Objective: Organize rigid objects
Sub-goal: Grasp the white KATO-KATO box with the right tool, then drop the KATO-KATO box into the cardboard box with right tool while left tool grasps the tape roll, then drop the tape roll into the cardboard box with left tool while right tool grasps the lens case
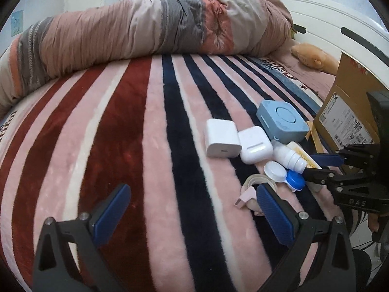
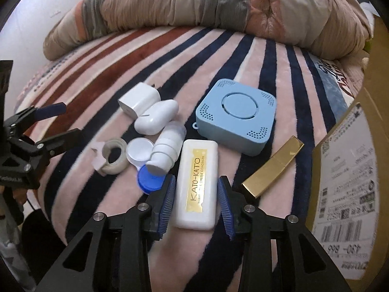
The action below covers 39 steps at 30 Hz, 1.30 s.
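Small items lie grouped on a striped blanket (image 1: 145, 126). In the right wrist view my right gripper (image 2: 197, 189) is open, its blue pads on either side of a white KATO-KATO case (image 2: 198, 182), a small gap on each side. Around it lie a blue square box (image 2: 237, 116), a gold tube (image 2: 273, 166), a white bottle (image 2: 167, 152), a blue-and-white lens case (image 2: 145, 168), a tape roll (image 2: 114, 157), a white earbud case (image 2: 156, 116) and a white charger (image 2: 138, 99). My left gripper (image 1: 192, 198) is open and empty over the blanket, left of the group.
A cardboard box (image 2: 350, 182) with shipping labels stands at the right, next to the items; it also shows in the left wrist view (image 1: 350, 112). A rolled quilt (image 1: 145, 31) lies across the back of the bed. A white headboard (image 1: 328, 19) is at the far right.
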{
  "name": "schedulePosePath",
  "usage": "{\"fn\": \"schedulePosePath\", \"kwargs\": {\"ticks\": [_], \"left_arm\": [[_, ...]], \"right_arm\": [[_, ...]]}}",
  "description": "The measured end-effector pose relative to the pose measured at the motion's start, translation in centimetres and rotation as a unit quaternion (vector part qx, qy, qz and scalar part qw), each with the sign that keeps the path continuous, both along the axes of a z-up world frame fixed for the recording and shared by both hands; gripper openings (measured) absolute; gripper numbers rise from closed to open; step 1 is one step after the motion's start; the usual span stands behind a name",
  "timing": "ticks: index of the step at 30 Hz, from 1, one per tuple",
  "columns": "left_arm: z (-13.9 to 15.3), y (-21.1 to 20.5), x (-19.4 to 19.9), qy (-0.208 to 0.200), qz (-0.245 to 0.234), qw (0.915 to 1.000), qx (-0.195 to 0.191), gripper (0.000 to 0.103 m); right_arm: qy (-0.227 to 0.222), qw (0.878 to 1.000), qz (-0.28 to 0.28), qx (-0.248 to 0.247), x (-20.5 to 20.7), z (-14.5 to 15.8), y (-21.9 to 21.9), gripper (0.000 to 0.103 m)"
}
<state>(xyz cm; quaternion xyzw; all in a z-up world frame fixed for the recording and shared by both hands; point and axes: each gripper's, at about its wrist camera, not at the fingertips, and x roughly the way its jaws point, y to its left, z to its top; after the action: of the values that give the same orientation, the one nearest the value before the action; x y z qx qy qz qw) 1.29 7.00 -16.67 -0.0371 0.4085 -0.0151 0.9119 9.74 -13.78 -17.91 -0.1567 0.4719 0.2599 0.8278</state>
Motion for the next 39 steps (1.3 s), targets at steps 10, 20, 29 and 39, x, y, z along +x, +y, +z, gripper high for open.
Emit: {"fn": "schedulePosePath", "kwargs": {"ticks": [10, 20, 29, 39], "left_arm": [[0.0, -1.3, -0.5, 0.011, -0.067, 0.9965, -0.05, 0.102], [-2.0, -4.8, 1.4, 0.029, -0.113, 0.9931, -0.006, 0.063], [-2.0, -5.6, 2.1, 0.031, -0.12, 0.9923, 0.004, 0.038], [5.2, -2.4, 0.0, -0.018, -0.064, 0.9978, -0.001, 0.038]], "right_arm": [[-0.07, 0.997, 0.011, 0.04, -3.3, 6.1, -0.2, 0.031], [-0.199, 0.975, -0.049, 0.092, -5.9, 20.2, -9.7, 0.031], [-0.113, 0.982, -0.151, 0.008, -1.6, 14.4, -16.8, 0.032], [-0.188, 0.973, -0.104, 0.088, -4.2, 17.8, -14.9, 0.048]]}}
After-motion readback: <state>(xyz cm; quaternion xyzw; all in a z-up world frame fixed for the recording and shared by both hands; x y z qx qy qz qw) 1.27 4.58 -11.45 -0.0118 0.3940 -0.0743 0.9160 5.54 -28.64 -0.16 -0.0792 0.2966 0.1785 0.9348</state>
